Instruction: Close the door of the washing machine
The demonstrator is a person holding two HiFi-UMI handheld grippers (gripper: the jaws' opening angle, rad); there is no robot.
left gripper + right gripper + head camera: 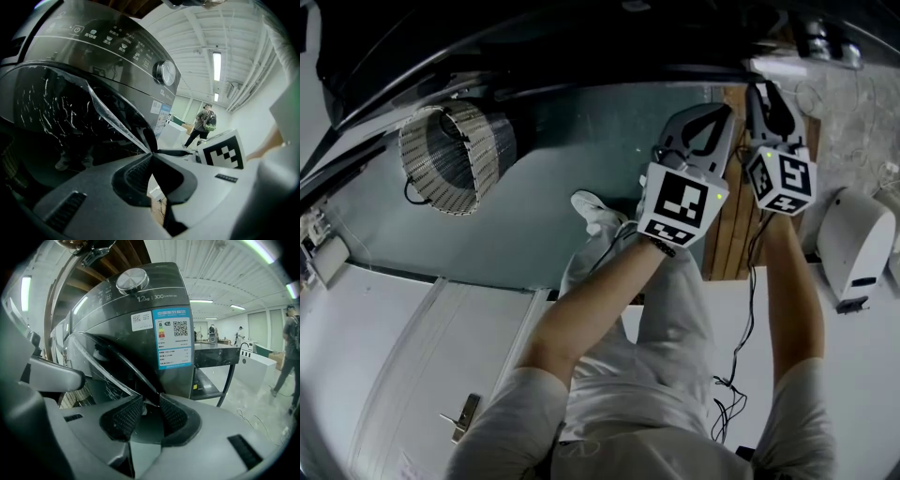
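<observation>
One washing machine point(140, 310), with one door point(110, 363) and one dial point(132, 281). Two grippers: left gripper point(722, 112), right gripper point(762, 92). One mesh basket point(455, 159) and one blue energy label point(172, 337)

The washing machine door point(56, 112) stands ajar straight ahead of the left gripper point(722, 112) and right gripper point(761, 94), barring the way; floor point(544, 225) lies open leftward up to a mesh basket point(455, 159), while a white appliance point(853, 239) and cables point(733, 394) crowd the right.

Both gripper views near washing machine point(140, 310)
</observation>
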